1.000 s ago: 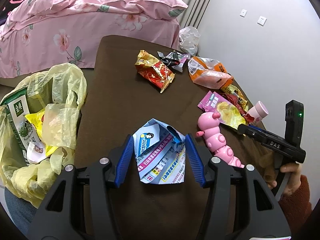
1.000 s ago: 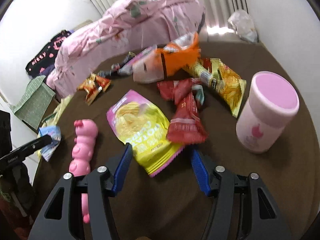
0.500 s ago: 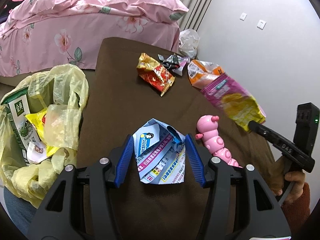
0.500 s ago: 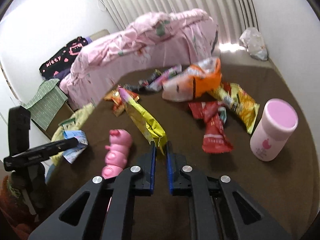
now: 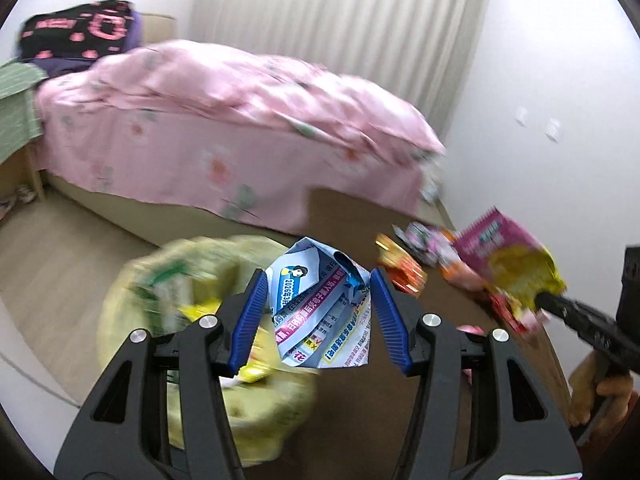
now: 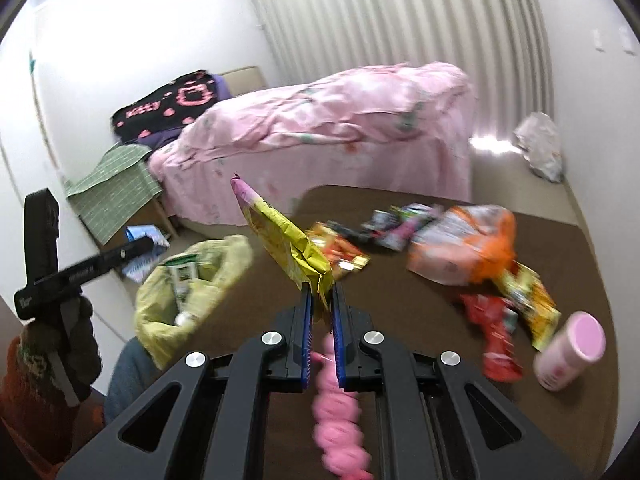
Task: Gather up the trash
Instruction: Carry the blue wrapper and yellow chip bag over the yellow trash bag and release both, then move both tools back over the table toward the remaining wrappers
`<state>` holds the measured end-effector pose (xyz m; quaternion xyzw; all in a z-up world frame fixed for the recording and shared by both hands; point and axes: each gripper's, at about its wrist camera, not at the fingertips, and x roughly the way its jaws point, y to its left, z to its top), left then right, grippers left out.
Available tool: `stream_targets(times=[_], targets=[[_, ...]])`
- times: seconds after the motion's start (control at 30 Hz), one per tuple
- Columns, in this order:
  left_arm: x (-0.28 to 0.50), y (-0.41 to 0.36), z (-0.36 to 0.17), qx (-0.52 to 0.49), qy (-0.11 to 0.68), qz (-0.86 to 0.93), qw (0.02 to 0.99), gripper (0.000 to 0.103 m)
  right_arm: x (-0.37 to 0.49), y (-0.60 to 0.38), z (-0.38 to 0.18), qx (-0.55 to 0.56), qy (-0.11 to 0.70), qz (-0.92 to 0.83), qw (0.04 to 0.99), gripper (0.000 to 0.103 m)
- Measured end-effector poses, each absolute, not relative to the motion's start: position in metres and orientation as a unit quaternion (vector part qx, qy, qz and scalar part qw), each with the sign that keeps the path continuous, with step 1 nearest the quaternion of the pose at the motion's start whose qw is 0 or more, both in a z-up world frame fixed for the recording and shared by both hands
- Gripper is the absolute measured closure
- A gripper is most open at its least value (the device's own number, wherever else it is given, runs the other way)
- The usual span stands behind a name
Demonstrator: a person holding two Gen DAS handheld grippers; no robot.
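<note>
My left gripper (image 5: 318,308) is shut on a folded blue and white paper leaflet (image 5: 320,312), held in the air above the open yellow trash bag (image 5: 192,280). My right gripper (image 6: 321,304) is shut on the bottom edge of a pink and yellow snack bag (image 6: 280,236), which stands up from the jaws over the brown table (image 6: 440,420). In the right wrist view the trash bag (image 6: 188,280) sits off the table's left edge, with the left gripper (image 6: 148,242) and its leaflet (image 6: 146,236) above it. In the left wrist view the right gripper (image 5: 548,300) holds the snack bag (image 5: 508,256) at the far right.
On the table lie an orange bag (image 6: 468,248), a red wrapper (image 6: 496,332), several small wrappers (image 6: 384,228), a pink cup (image 6: 568,352) and a pink caterpillar toy (image 6: 338,408). A bed with a pink cover (image 6: 320,120) stands behind. A hand (image 5: 600,392) grips the right handle.
The right gripper closed on the snack bag and lifted it off the table. The left gripper rose and swung left with the leaflet, from over the table to above the trash bag.
</note>
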<state>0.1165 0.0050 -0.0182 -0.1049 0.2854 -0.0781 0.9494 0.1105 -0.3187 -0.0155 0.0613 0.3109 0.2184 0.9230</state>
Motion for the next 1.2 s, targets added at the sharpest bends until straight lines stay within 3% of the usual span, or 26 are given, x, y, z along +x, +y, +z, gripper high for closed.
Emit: stream_targets(times=[0.27, 0.53, 0.7, 0.8, 0.87, 0.9, 1.0, 1.2], targets=[[0.105, 0.077, -0.013, -0.161, 0.258, -0.005, 0.953, 0.052, 0.164, -0.200, -0.027, 0.035, 0.366, 0.318, 0.874, 0.093], [0.127, 0.088, -0.054, -0.181, 0.305, 0.010, 0.935, 0.052, 0.205, -0.108, -0.065, -0.011, 0.423, 0.358, 0.832, 0.093], [0.141, 0.092, -0.082, -0.203, 0.337, 0.009, 0.919, 0.052, 0.215, -0.102, -0.080, -0.024, 0.434, 0.357, 0.827, 0.093], [0.146, 0.100, -0.096, -0.247, 0.345, -0.003, 0.905, 0.047, 0.217, -0.101, -0.086, -0.024, 0.432, 0.356, 0.828, 0.092], [0.148, 0.106, -0.100, -0.274, 0.341, -0.012, 0.899, 0.037, 0.218, -0.099, -0.090, -0.031, 0.437, 0.361, 0.823, 0.091], [0.148, 0.108, -0.099, -0.280, 0.338, -0.009, 0.899, 0.034, 0.217, -0.098, -0.092, -0.035, 0.437, 0.363, 0.822, 0.088], [0.143, 0.113, -0.092, -0.272, 0.313, 0.018, 0.910, 0.024, 0.214, -0.095, -0.095, -0.042, 0.428, 0.366, 0.826, 0.065], [0.140, 0.116, -0.082, -0.262, 0.297, 0.045, 0.917, 0.021, 0.204, -0.102, -0.090, -0.050, 0.410, 0.362, 0.836, 0.064]])
